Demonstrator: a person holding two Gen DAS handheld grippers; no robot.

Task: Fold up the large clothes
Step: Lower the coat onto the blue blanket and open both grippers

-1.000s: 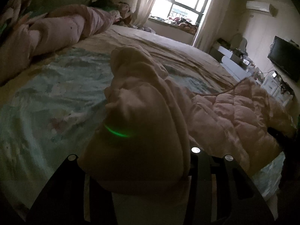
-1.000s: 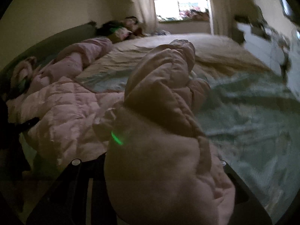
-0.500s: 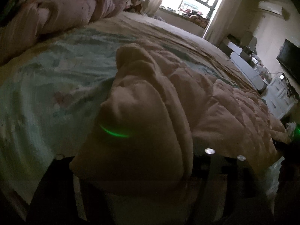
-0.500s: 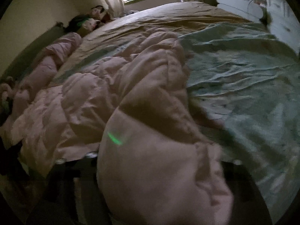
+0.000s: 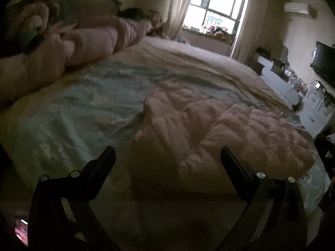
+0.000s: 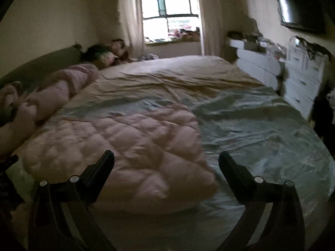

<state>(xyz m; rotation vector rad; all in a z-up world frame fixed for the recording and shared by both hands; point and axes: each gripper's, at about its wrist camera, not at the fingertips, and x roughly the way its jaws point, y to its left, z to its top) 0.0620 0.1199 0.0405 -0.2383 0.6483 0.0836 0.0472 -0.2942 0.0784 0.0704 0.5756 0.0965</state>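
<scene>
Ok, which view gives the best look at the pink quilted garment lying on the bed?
The right wrist view: the pink quilted garment lies nearly whole and centred on the teal sheet, with its right edge sharp. The left wrist view shows the same garment pushed toward the right, its near fold bunched and its far end running toward the dark rim.

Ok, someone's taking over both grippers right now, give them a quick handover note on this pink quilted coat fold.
Left gripper: open, empty, hovering at the near edge of the coat.
Right gripper: open, empty, same.
Pink quilted coat: lying on the green sheet near the bed's front edge, one fold laid over.
Done: the fold is laid down and let go.
Left: probably smooth it and fold again; a second pink garment lies by the headboard.
</scene>
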